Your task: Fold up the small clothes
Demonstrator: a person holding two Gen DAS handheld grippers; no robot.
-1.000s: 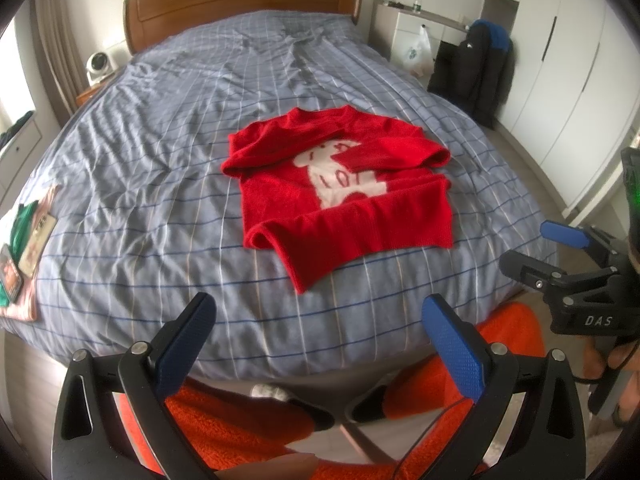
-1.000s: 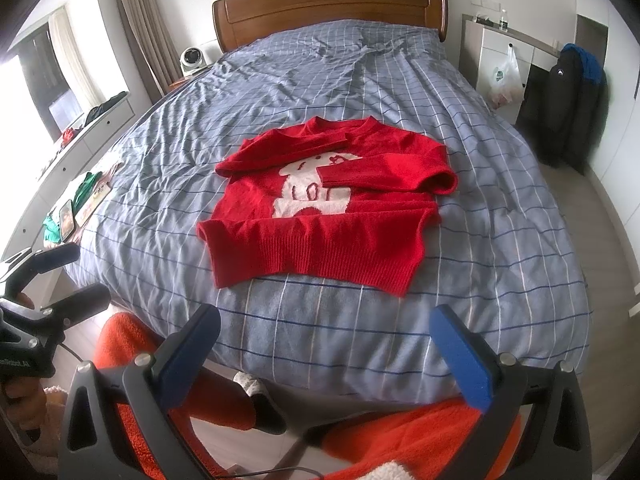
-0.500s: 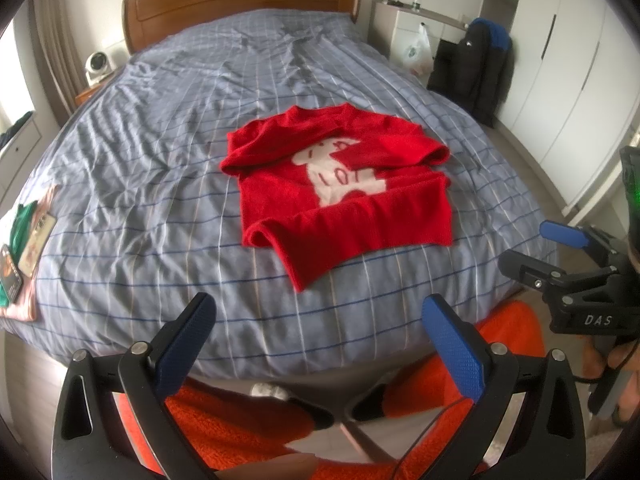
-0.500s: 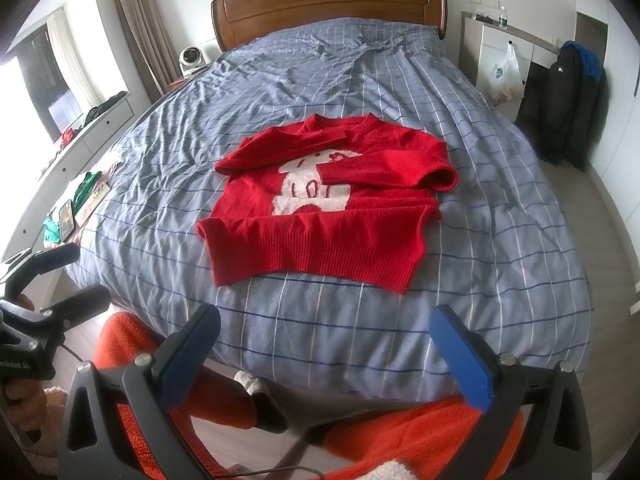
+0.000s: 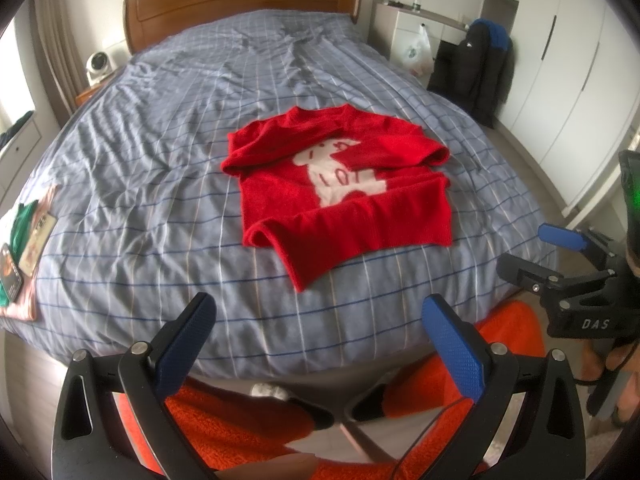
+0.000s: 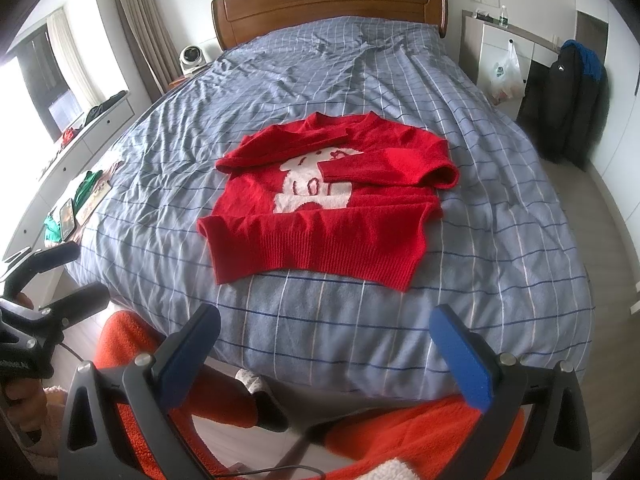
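- The red sweater [image 6: 320, 208] lies flat near the middle of the bed [image 6: 500, 240], on a blue-grey checked cover; both sleeves are folded across the chest and the ribbed hem faces the foot of the bed.
- A white patch on the sweater's front carries red marks that read roughly "LOT"; the upper marks are too small to read.
- The left gripper [image 5: 320, 340] hangs off the foot of the bed with its blue-padded fingers spread wide and nothing between them, well apart from the sweater.
- The right gripper [image 6: 324, 348] sits likewise, its fingers wide apart and empty; in the left wrist view its body shows the white letters "DAS".
- A white plastic bag [image 6: 506, 74] with a green logo hangs on the dresser [image 6: 492, 36]; its contents cannot be made out.
- A dark jacket [image 6: 568, 104] hangs beside it.
- A small white fan [image 6: 191, 57] stands by the wooden headboard [image 6: 332, 4].
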